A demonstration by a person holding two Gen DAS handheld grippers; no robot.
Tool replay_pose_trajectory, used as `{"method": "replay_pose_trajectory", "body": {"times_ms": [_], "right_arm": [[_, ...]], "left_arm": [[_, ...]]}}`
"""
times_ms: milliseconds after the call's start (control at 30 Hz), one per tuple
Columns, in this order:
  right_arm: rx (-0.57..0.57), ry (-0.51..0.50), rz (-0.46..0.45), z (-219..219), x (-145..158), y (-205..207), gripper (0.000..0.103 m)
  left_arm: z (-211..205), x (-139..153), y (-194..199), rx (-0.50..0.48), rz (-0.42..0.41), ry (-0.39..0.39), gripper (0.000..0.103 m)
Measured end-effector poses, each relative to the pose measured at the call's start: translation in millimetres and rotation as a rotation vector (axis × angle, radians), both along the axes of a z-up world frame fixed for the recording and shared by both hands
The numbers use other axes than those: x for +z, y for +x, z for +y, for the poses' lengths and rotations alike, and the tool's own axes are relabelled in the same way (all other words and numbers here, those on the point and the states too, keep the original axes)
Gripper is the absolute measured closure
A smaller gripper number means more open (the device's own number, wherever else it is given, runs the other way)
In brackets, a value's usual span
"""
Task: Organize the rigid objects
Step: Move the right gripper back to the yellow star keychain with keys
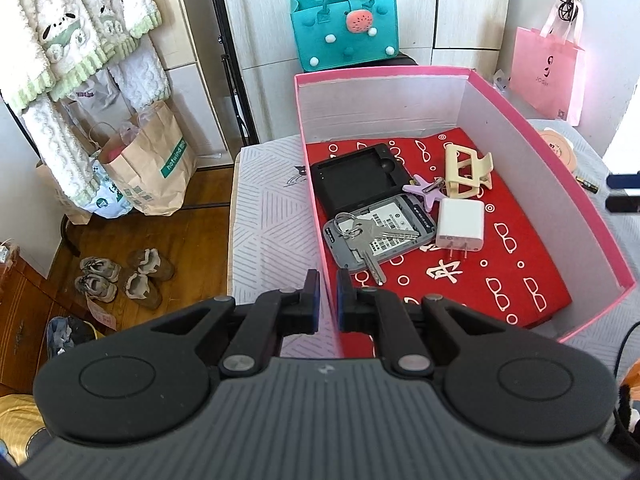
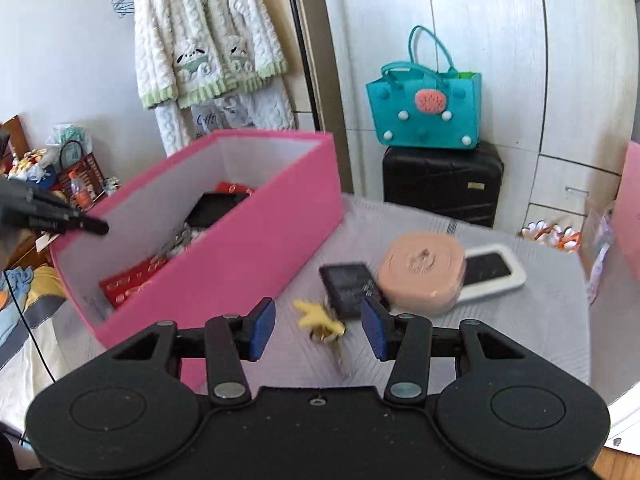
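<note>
A pink box [image 2: 224, 236] stands open on the grey-covered worktop [image 2: 460, 344], already holding a bunch of keys [image 1: 366, 236], a white charger [image 1: 460, 224] and a cream hair clip [image 1: 466, 172]. Outside it, to its right in the right wrist view, several things lie loose: a peach round case [image 2: 422, 276], a white-framed device [image 2: 494, 274] half under that case, a small dark case [image 2: 352, 288], and nearest the camera a yellow star keychain [image 2: 318, 316].

The right tool [image 2: 318, 330] hangs half open and empty directly over the keychain, which sits between its blue pads; its keys appear to trail back toward the camera, though blur hides the detail. The right hand is plainly the nearer one.

The left tool [image 1: 328, 298] is closed on the box's near-left wall [image 1: 320, 240], apparently steadying it. From the keychain, the box opening lies up and to the left.
</note>
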State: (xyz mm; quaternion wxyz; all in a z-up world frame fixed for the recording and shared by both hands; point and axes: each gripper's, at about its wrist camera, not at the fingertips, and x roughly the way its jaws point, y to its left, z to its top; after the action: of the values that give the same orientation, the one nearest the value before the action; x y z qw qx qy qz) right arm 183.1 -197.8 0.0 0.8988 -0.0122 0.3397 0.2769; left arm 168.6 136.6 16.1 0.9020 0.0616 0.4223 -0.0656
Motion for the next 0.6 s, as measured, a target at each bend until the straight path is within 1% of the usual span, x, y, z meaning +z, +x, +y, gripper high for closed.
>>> {"method": "replay_pose_trajectory", "body": {"times_ms": [33, 100, 167, 233, 300, 400, 500, 567, 600], "right_arm": [[0.01, 0.013, -0.005, -1.0, -5.5, -1.5, 0.05], [0.009, 0.035, -0.033, -1.2, -16.2, -4.0, 0.046], [0.011, 0.047, -0.075, -0.1, -25.6, -4.7, 0.031], [-0.002, 0.053, -0.102, 2.2, -33.5, -2.2, 0.026], [0.0, 0.048, -0.092, 4.5, -41.5, 2.5, 0.026], [0.011, 0.012, -0.054, 8.9, -52.7, 8.3, 0.026], [0.031, -0.014, -0.017, 14.0, -61.3, 12.1, 0.03], [0.035, -0.028, -0.002, 17.1, -65.5, 13.9, 0.037], [0.034, -0.035, 0.001, 18.7, -67.5, 15.1, 0.039]], "left_arm": [[0.2, 0.2, 0.3, 0.004, 0.001, -0.002, 0.095], [0.5, 0.5, 1.6, 0.01, 0.004, -0.006, 0.095], [0.0, 0.5, 1.5, 0.018, 0.003, -0.005, 0.095], [-0.6, -0.2, 1.5, 0.023, 0.001, 0.001, 0.096], [-1.4, -0.2, 1.2, 0.027, 0.001, 0.002, 0.096], [-2.2, -0.6, 1.2, 0.034, -0.003, 0.009, 0.096], [-1.9, -2.5, 1.6, 0.04, 0.006, 0.009, 0.096], [-1.5, -3.2, 1.8, 0.044, 0.009, 0.006, 0.096], [-1.2, -3.1, 1.8, 0.046, 0.01, 0.004, 0.096]]}}
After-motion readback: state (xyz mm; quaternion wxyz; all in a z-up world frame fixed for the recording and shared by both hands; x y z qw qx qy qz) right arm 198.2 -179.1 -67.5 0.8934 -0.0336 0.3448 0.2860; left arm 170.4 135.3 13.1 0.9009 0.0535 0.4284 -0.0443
